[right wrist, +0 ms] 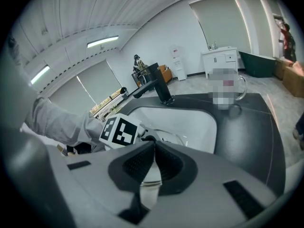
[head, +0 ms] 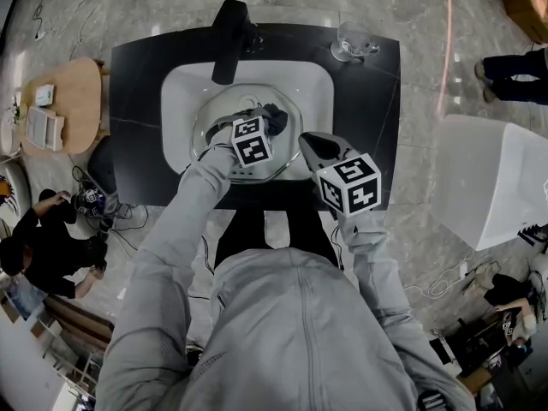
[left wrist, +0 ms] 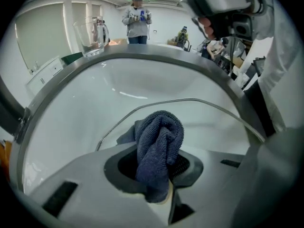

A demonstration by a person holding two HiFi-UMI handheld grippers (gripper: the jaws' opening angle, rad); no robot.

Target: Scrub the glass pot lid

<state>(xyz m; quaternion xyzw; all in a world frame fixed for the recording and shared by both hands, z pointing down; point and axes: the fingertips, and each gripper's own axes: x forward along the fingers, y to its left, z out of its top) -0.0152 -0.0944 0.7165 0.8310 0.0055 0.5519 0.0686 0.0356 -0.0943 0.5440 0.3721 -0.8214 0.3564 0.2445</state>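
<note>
My left tool (left wrist: 153, 172) is pinching a dark blue cloth (left wrist: 159, 137), whose folded bunch stands up out of the jaws. The tool hangs over the glass pot lid (head: 214, 120), which lies in the white sink (head: 180, 88). The cloth is near the lid's middle, and I cannot tell whether it touches the glass. In the left gripper view the lid's metal rim arcs just past the cloth. My right tool (right wrist: 154, 145) is pressed together with nothing in it, above the sink's near edge and just beside the left one. The only printing is the black-and-white square markers on each tool's cube (head: 349, 184). A black faucet (head: 229, 41) stands at the back of the sink, and a clear glass mug (head: 353, 39) sits on the black worktop (head: 137, 84) to its right
</note>
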